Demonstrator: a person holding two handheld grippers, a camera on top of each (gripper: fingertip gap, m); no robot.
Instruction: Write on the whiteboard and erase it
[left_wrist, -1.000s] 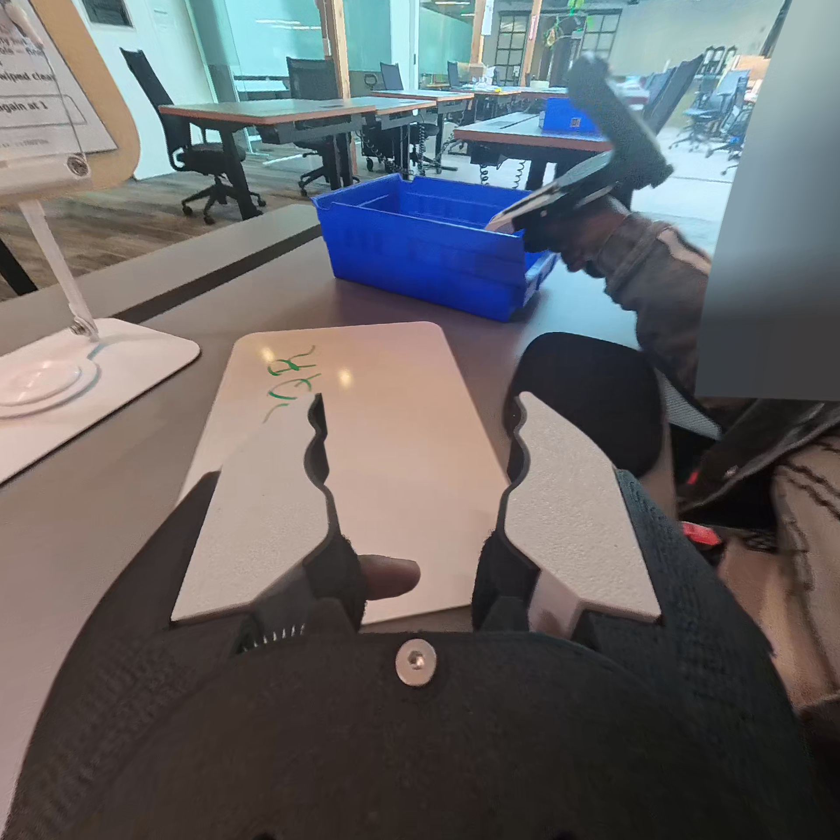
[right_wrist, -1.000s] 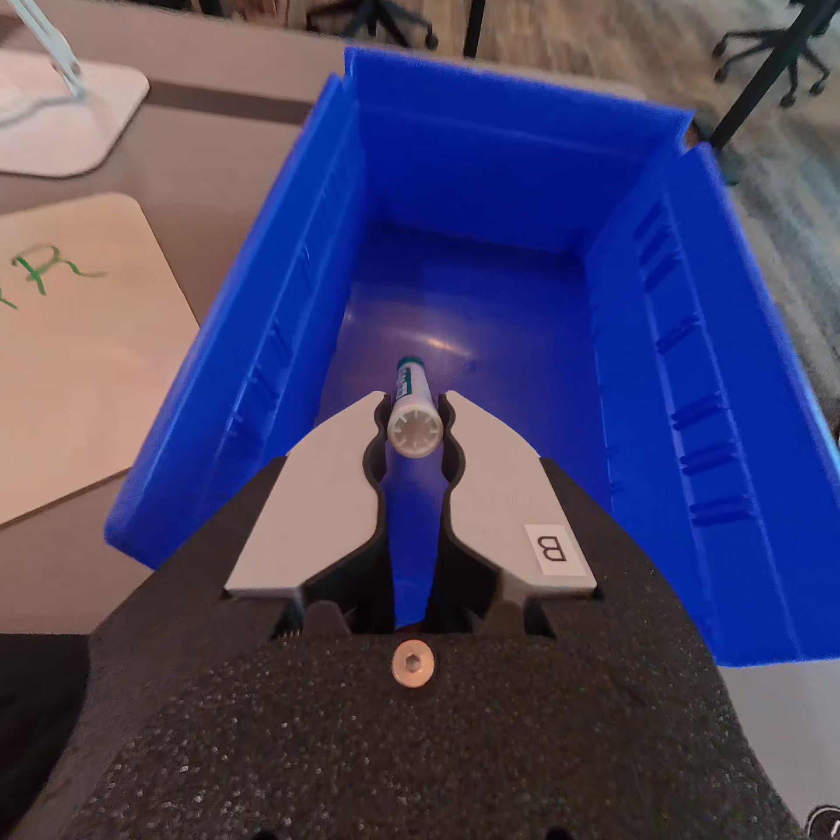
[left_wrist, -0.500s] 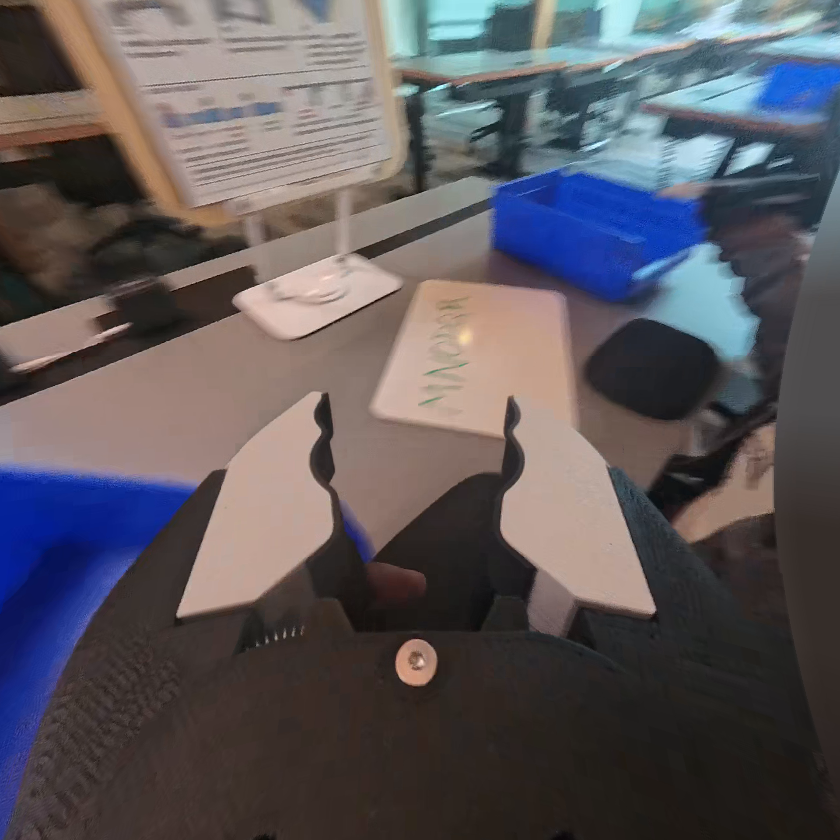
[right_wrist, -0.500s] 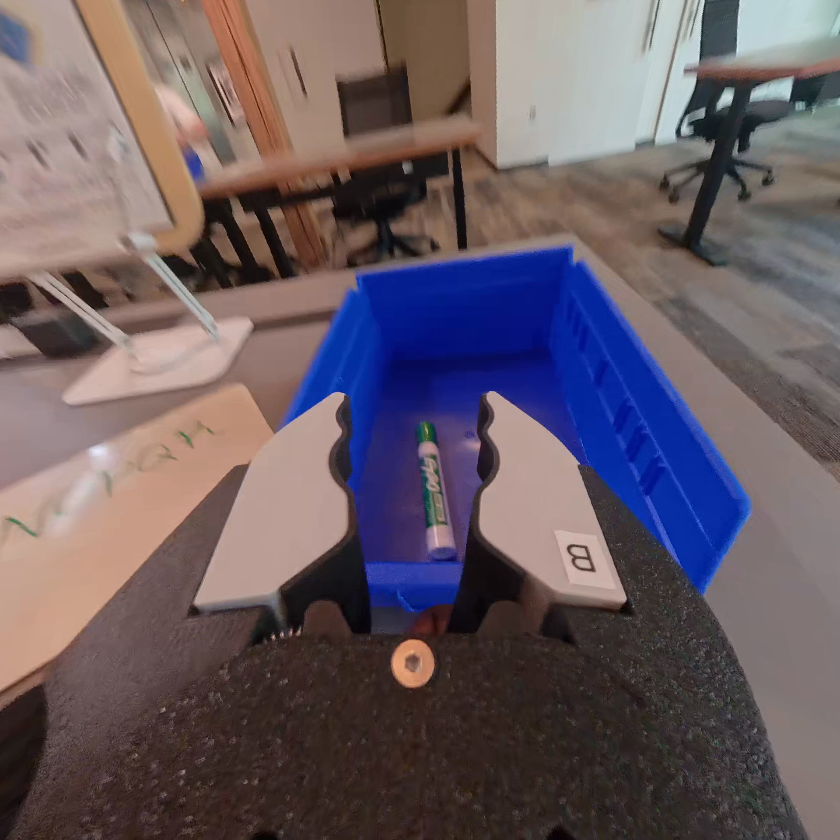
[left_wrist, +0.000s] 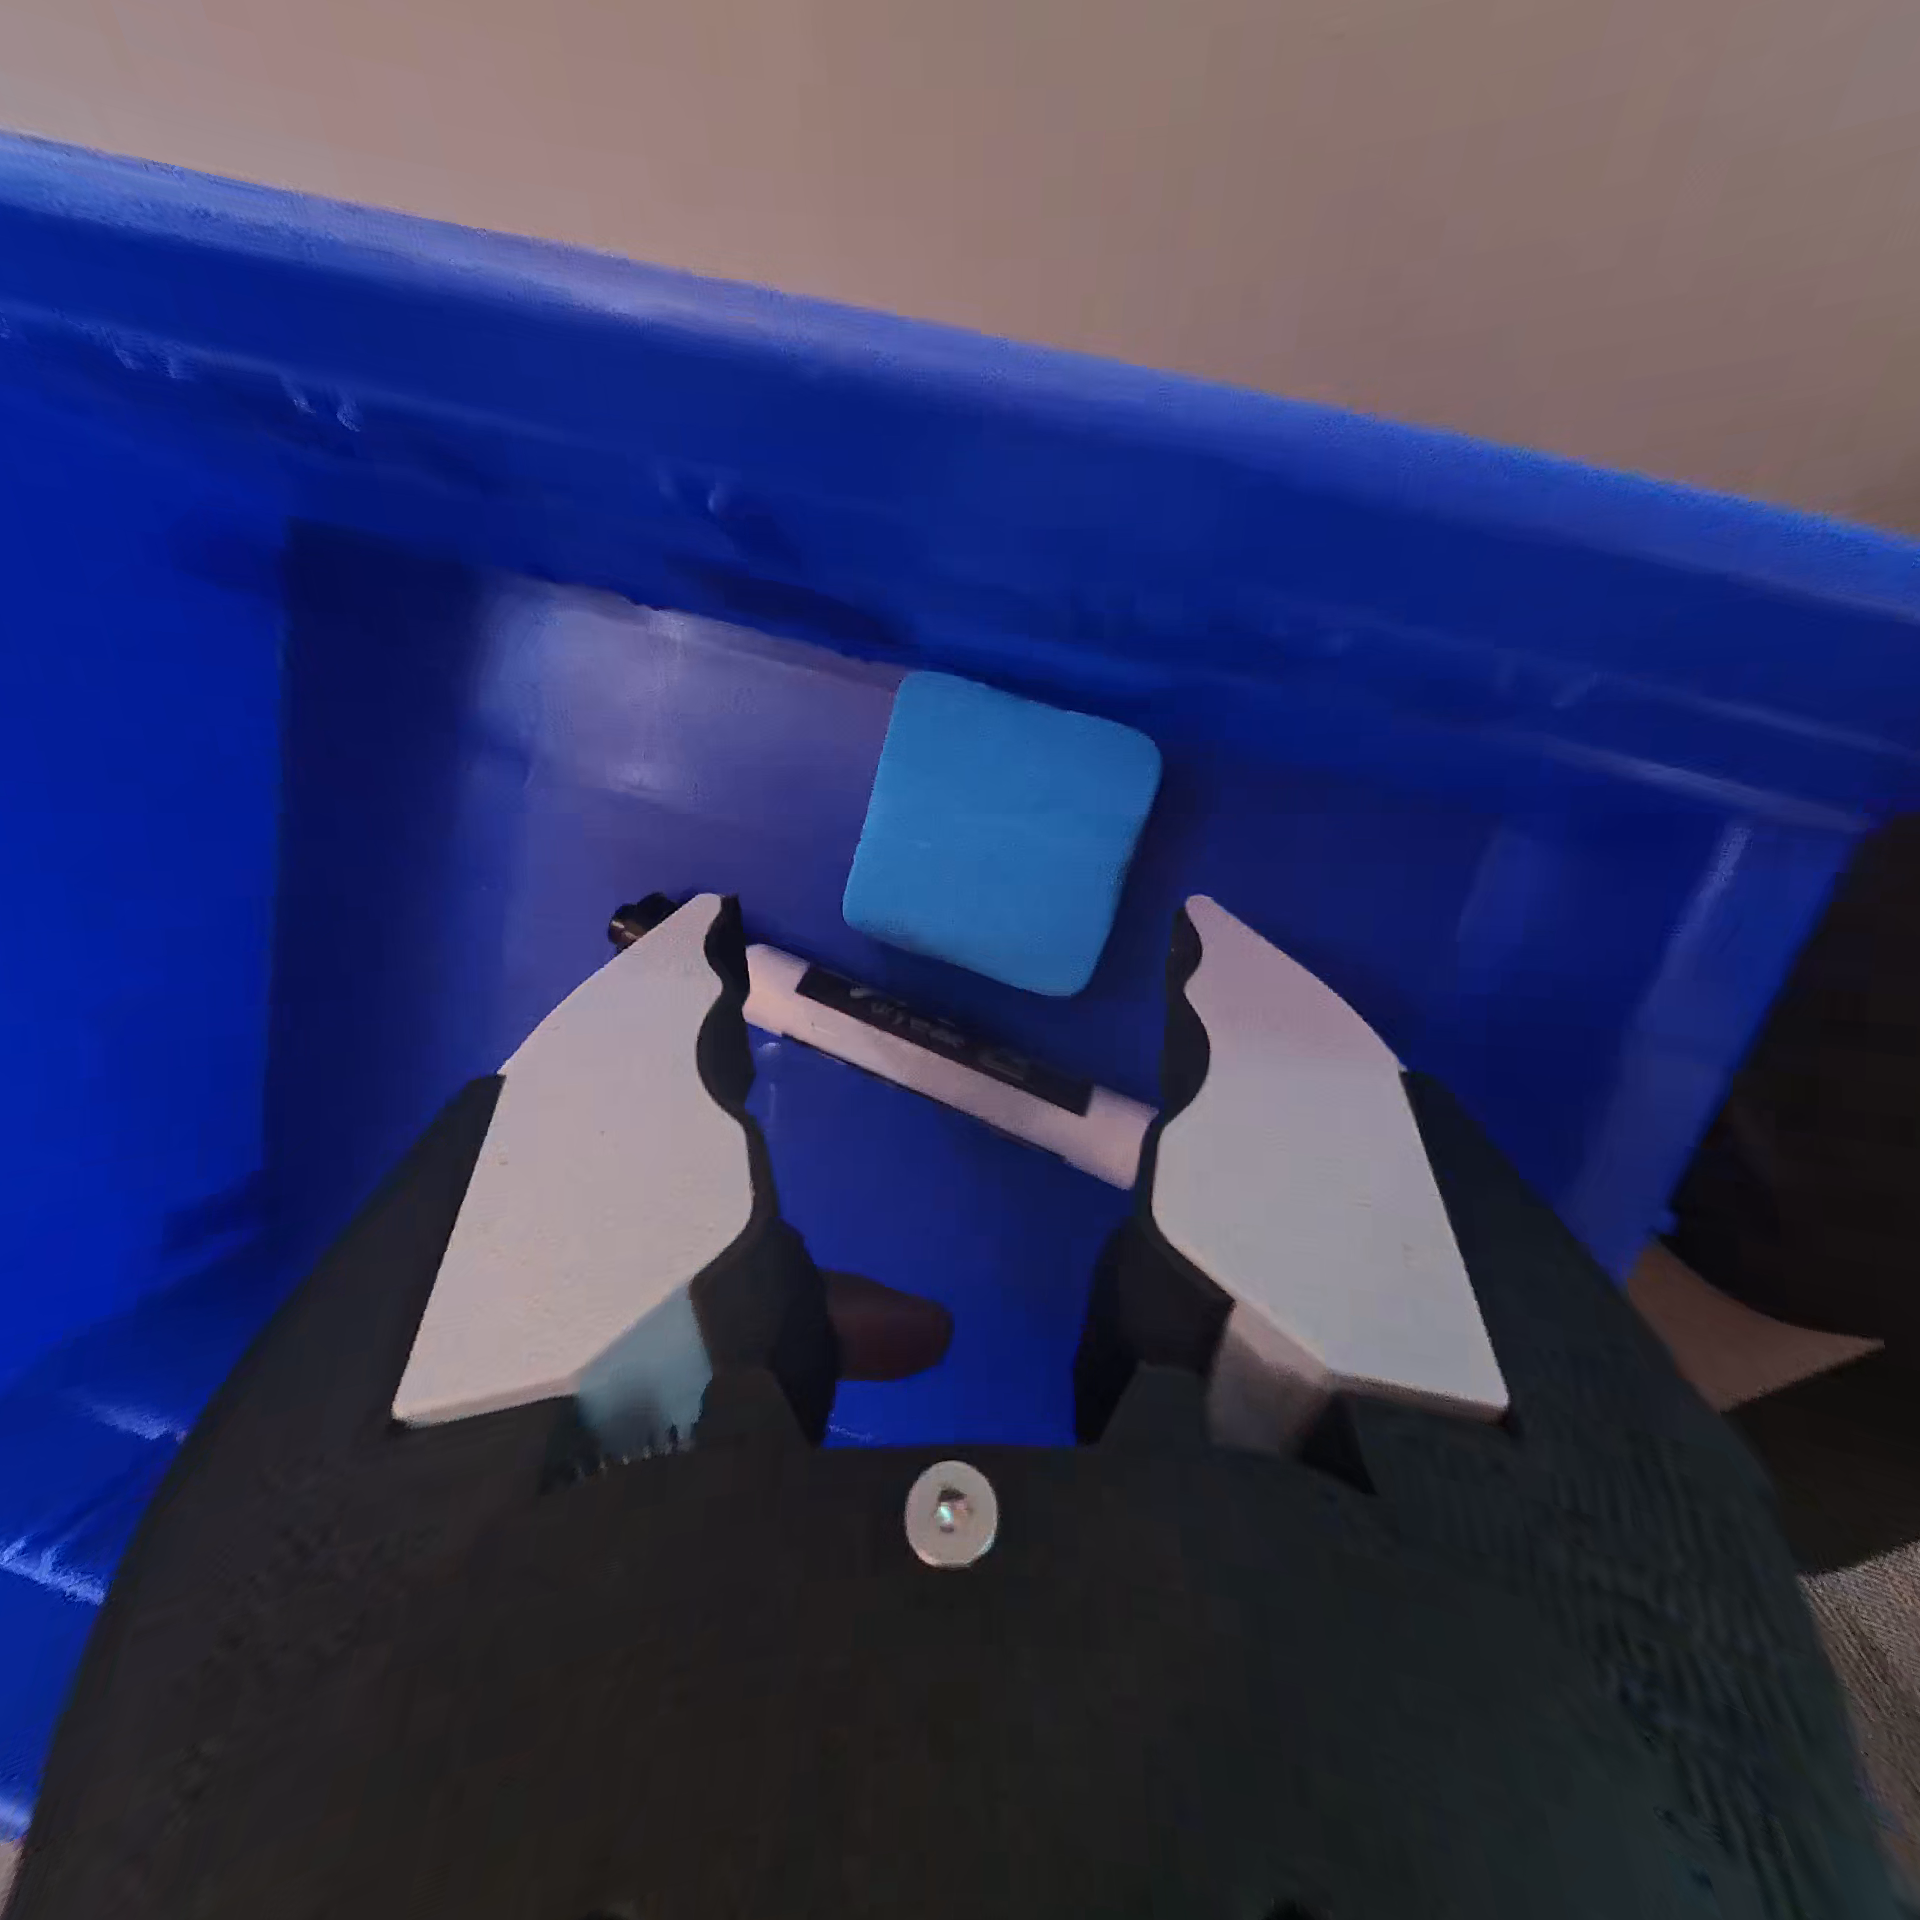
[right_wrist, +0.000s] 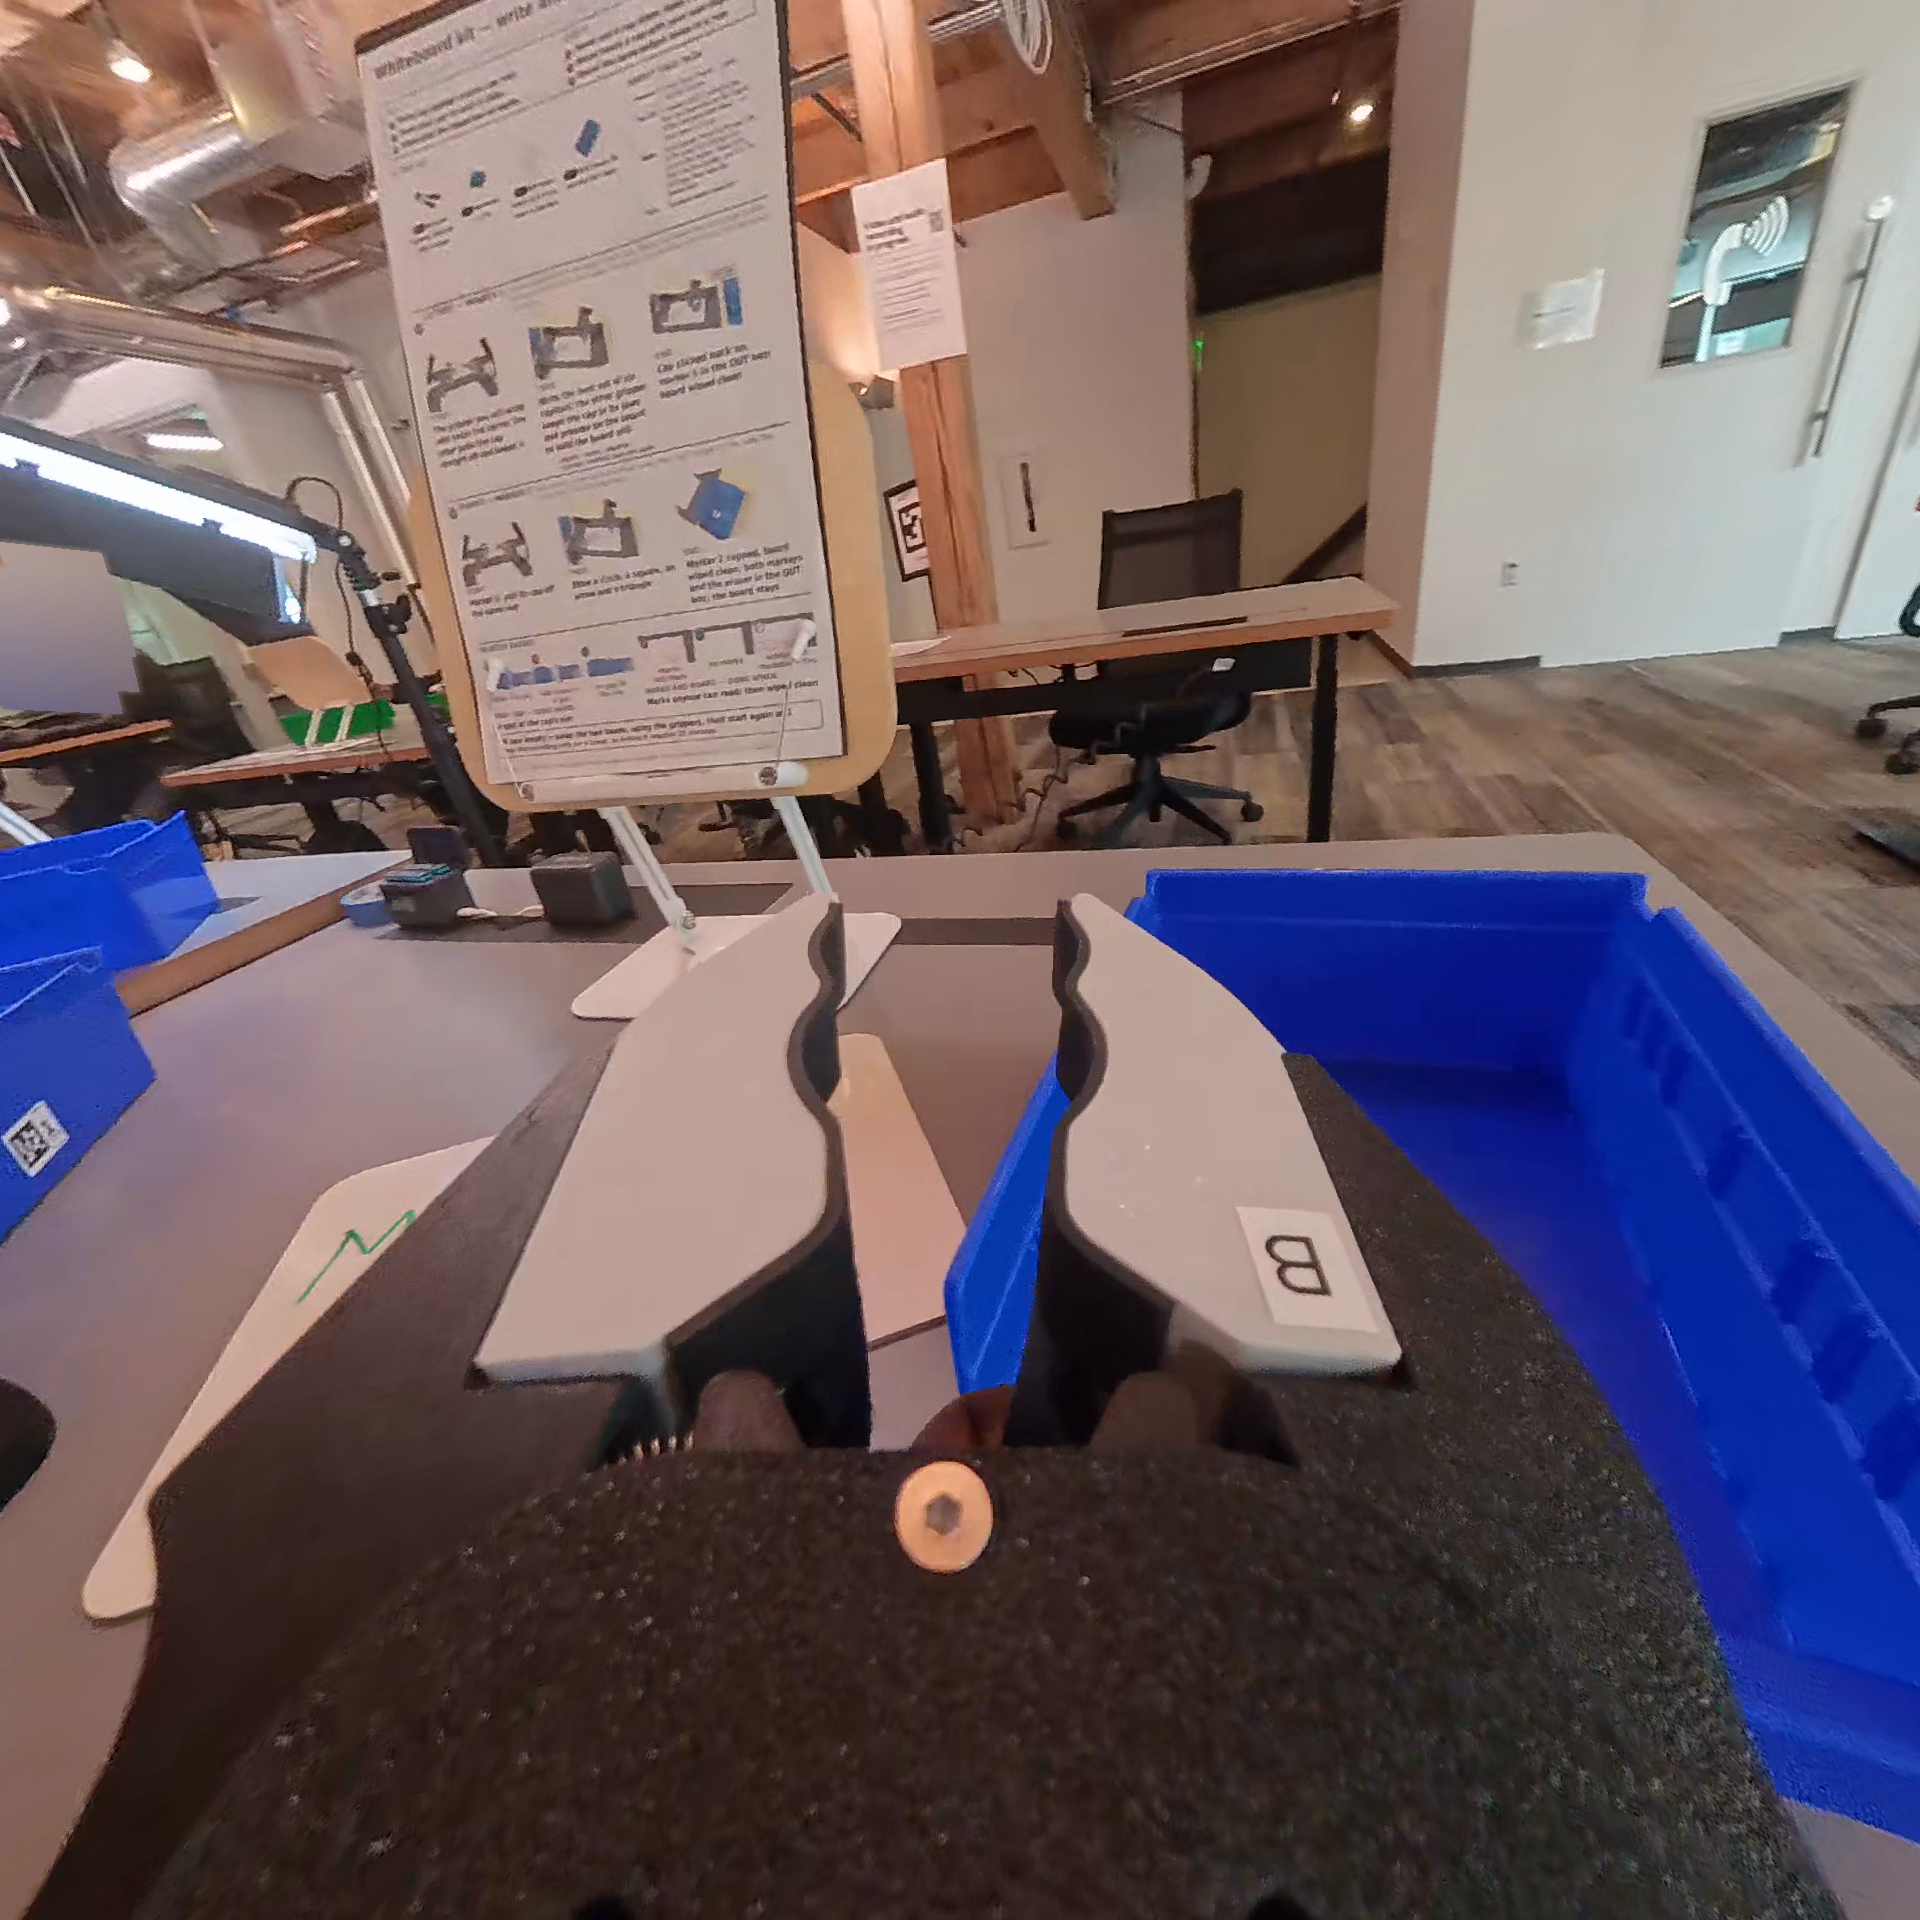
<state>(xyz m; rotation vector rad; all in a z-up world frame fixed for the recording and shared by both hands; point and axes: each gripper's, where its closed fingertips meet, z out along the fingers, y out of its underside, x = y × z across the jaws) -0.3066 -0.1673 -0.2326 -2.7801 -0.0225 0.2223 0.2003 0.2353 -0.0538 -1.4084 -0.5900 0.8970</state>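
In the left wrist view my left gripper is open and empty, pointing down into a blue bin. A light blue square eraser lies on the bin floor just beyond the fingertips. A white marker with a black label lies across the gap between the fingers, under them. In the right wrist view my right gripper is open and empty above the table. The whiteboard with green marks lies below and left of it. A second blue bin stands to the right.
An instruction sheet on a white stand rises behind the whiteboard. More blue bins sit at the far left with small dark boxes behind. A black pad shows at the left edge. Desks and office chairs fill the room beyond. Spacing between my two grippers at the tips: around 65 cm.
My left gripper swung left from over the whiteboard and down into the bin with the eraser. My right gripper let go of the green marker in the right bin, then lifted back.
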